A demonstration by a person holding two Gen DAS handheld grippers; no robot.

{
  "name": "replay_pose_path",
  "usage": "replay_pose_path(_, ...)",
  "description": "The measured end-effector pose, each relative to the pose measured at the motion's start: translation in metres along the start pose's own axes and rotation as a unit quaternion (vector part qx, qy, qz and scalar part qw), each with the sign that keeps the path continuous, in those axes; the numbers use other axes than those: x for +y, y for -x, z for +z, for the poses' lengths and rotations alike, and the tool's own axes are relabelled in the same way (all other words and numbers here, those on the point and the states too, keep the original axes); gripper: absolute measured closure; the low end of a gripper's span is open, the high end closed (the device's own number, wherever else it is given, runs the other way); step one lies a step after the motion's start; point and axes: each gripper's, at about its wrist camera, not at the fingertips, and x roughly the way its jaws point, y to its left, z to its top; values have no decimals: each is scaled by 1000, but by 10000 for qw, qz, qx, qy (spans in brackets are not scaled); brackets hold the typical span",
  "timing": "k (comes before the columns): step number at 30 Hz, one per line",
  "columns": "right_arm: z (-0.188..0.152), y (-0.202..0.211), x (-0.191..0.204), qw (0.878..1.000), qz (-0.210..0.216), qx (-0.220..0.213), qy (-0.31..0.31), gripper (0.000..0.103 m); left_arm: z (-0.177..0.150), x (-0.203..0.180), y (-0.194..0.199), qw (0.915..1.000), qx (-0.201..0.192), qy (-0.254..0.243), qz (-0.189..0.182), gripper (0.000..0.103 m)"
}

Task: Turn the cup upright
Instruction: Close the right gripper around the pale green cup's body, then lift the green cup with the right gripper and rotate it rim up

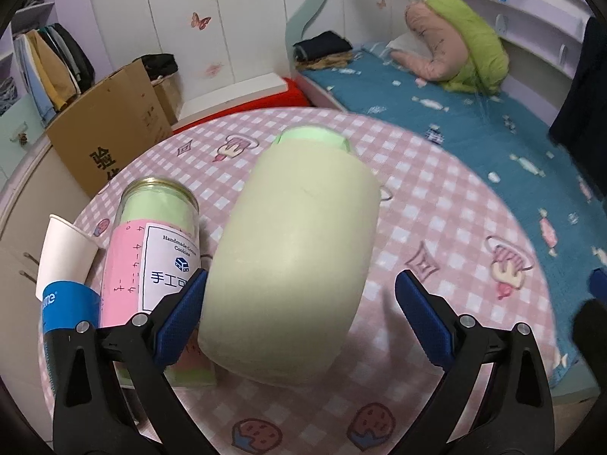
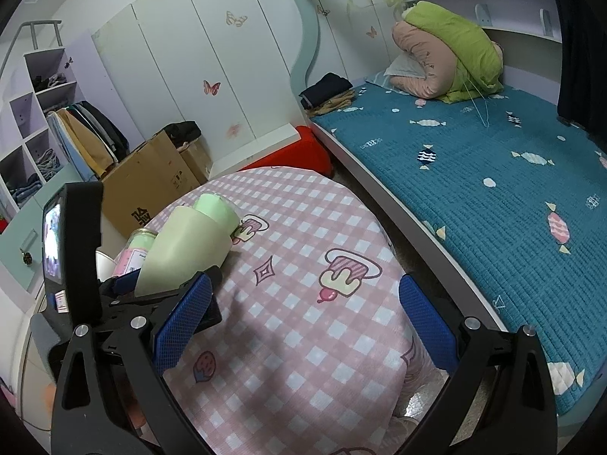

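Observation:
A pale yellow-green cup with a green lid (image 1: 296, 250) lies tilted on the pink checked tablecloth (image 1: 436, 204), its base toward the camera and its lid end away. My left gripper (image 1: 301, 314) is open, and the cup's lower part sits between its blue fingers; the left pad (image 1: 182, 314) touches or nearly touches the cup, the right pad is apart from it. In the right wrist view the cup (image 2: 189, 242) lies at the table's left with the left gripper's body over it. My right gripper (image 2: 303, 322) is open and empty above the table.
A glass jar with a pink label (image 1: 151, 250), a white paper cup (image 1: 64, 254) and a blue can (image 1: 72, 311) stand left of the cup. A cardboard box (image 1: 110, 129) sits behind the table. A bed with a blue cover (image 2: 493, 189) runs along the right.

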Motion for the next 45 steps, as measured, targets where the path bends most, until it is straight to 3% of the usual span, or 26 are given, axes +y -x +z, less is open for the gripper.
replay_pose_path(1, 0, 1, 0, 10000, 4, -10, 6, 7, -1, 0, 0, 10000, 12, 15, 41, 8)
replay_pose_path(3, -1, 2, 1, 10000, 13, -18, 16, 7, -2, 2, 0, 9998, 2, 52, 176, 25)
replay_pose_path(9, -4, 14, 4, 10000, -18, -71, 41, 7, -5, 8, 3, 9997, 128, 187, 32, 27)
replay_pose_path(13, -6, 21, 6, 10000, -60, -51, 41, 7, -16, 14, 16, 9981, 279, 404, -373, 27)
replay_pose_path(22, -25, 36, 22, 9998, -99, 89, 165, 7, -67, 32, 56, 9931, 405, 848, -708, 27)
replay_pose_path(31, -56, 37, 59, 9980, 158, 486, 361, 7, -109, 63, 90, 9897, 381, 1227, -628, 27)
replay_pose_path(41, -71, 32, 98, 9953, 141, 665, 688, 7, -137, 85, 103, 9853, 404, 1364, -944, 26)
replay_pose_path(43, -74, 31, 104, 9948, 138, 705, 717, 7, -137, 88, 107, 9849, 346, 1334, -1050, 22)
replay_pose_path(45, -74, 32, 108, 9947, 172, 718, 714, 7, -137, 92, 115, 9848, 204, 1340, -1089, 11)
